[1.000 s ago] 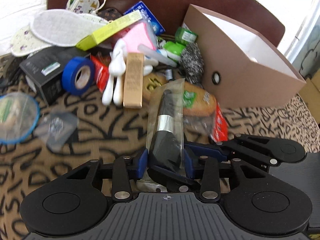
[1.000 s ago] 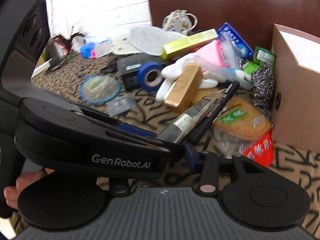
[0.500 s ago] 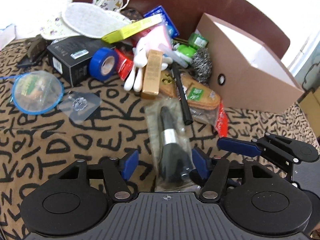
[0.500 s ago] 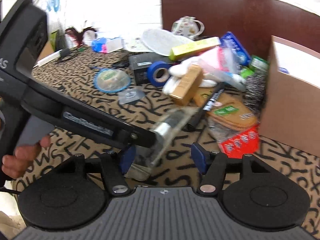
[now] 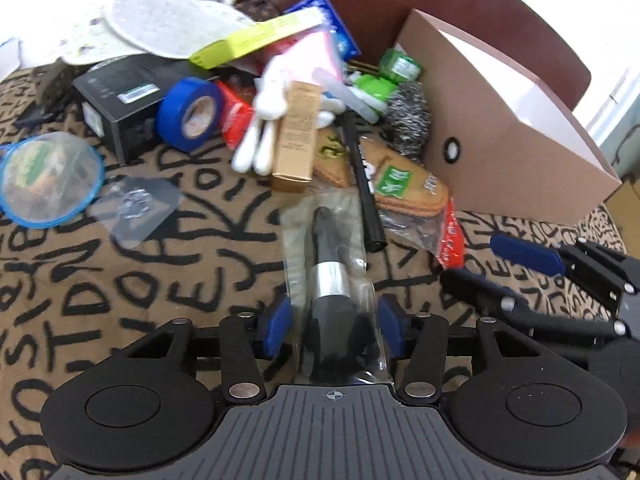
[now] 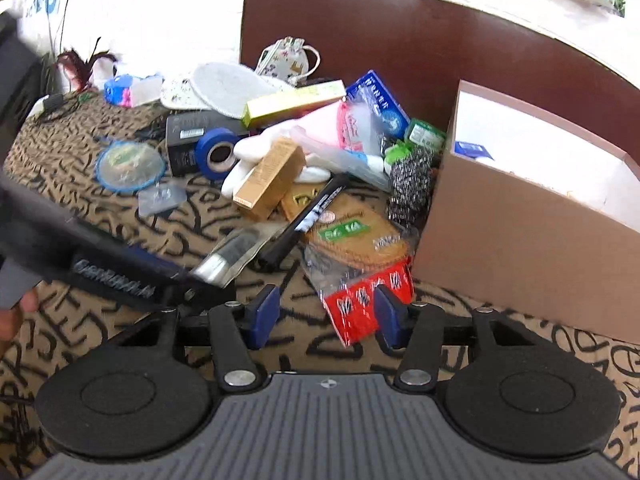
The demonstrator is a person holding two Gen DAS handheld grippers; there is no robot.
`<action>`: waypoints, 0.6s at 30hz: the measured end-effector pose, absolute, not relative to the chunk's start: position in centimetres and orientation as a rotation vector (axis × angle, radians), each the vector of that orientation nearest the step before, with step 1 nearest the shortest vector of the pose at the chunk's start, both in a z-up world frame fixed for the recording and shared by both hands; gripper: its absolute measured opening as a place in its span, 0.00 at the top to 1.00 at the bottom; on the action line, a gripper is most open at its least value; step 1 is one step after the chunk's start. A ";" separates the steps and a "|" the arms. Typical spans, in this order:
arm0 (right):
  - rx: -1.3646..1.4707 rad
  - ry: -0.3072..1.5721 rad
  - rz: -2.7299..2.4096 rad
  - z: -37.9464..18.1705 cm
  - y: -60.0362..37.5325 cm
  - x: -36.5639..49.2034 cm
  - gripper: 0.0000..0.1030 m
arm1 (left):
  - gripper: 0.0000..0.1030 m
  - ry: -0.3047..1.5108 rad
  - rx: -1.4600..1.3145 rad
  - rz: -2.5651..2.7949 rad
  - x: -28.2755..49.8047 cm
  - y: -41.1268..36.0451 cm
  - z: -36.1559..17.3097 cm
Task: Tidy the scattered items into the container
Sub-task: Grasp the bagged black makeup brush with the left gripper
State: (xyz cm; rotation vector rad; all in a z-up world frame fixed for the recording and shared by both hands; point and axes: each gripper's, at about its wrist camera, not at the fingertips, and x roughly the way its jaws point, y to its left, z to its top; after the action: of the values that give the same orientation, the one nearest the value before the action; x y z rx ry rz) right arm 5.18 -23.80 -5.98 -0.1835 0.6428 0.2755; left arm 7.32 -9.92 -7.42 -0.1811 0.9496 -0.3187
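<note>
A: Where is open room lying?
B: Bare patterned brown cloth (image 5: 120, 280) is stretching left of the left gripper (image 5: 332, 326); one tan cardboard container (image 5: 500, 148) is standing ahead to its right, its open top clear.
A: And the grip?
B: Its jaws are closing around one black brush in a clear plastic sleeve (image 5: 332, 276); the pads seem just touching it. The right gripper (image 6: 326, 314) is closing too, holding nothing.
</note>
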 end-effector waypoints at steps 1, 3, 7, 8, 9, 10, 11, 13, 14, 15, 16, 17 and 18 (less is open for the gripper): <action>-0.175 0.641 0.274 -5.9 -23.7 5.5 0.45 | 0.52 0.949 -0.179 -0.308 7.2 -9.6 -7.3; -0.166 0.627 0.277 -5.6 -23.2 6.0 0.45 | 0.52 0.949 -0.184 -0.286 7.2 -8.9 -7.2; -0.165 0.618 0.303 -5.7 -21.3 7.7 0.47 | 0.51 0.950 -0.196 -0.264 7.0 -7.9 -7.1; -0.159 0.626 0.307 -5.9 -20.9 8.3 0.49 | 0.52 0.946 -0.185 -0.256 6.9 -7.9 -7.0; -0.151 0.636 0.307 -6.2 -20.6 8.9 0.50 | 0.51 0.942 -0.170 -0.249 6.8 -7.8 -7.0; -0.143 0.644 0.309 -6.4 -20.3 9.4 0.51 | 0.51 0.940 -0.160 -0.247 6.8 -7.7 -7.0; -0.140 0.651 0.303 -6.6 -20.0 9.9 0.52 | 0.49 0.940 -0.156 -0.247 6.8 -7.6 -7.0; -0.132 0.671 0.293 -7.3 -19.6 10.8 0.58 | 0.46 0.938 -0.161 -0.256 6.8 -7.4 -7.2; -0.130 0.684 0.291 -7.7 -19.4 11.1 0.60 | 0.41 0.941 -0.161 -0.253 6.8 -7.4 -7.3; -0.133 0.695 0.289 -8.1 -19.3 11.4 0.66 | 0.44 0.948 -0.158 -0.252 6.9 -7.4 -7.4; -0.133 0.705 0.288 -8.5 -19.3 11.6 0.75 | 0.44 0.944 -0.146 -0.256 6.9 -7.5 -7.5; -0.133 0.712 0.284 -8.7 -19.3 11.6 0.76 | 0.47 0.940 -0.133 -0.257 6.9 -7.7 -7.4; -0.137 0.710 0.284 -8.8 -19.4 11.5 0.77 | 0.48 0.941 -0.126 -0.256 6.9 -7.8 -7.4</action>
State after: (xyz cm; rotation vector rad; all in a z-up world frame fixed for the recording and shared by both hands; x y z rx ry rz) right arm 11.51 -19.43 -8.77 -0.1371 0.7104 0.2841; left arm 6.92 -7.79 -7.37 -0.1257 0.9411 -0.2564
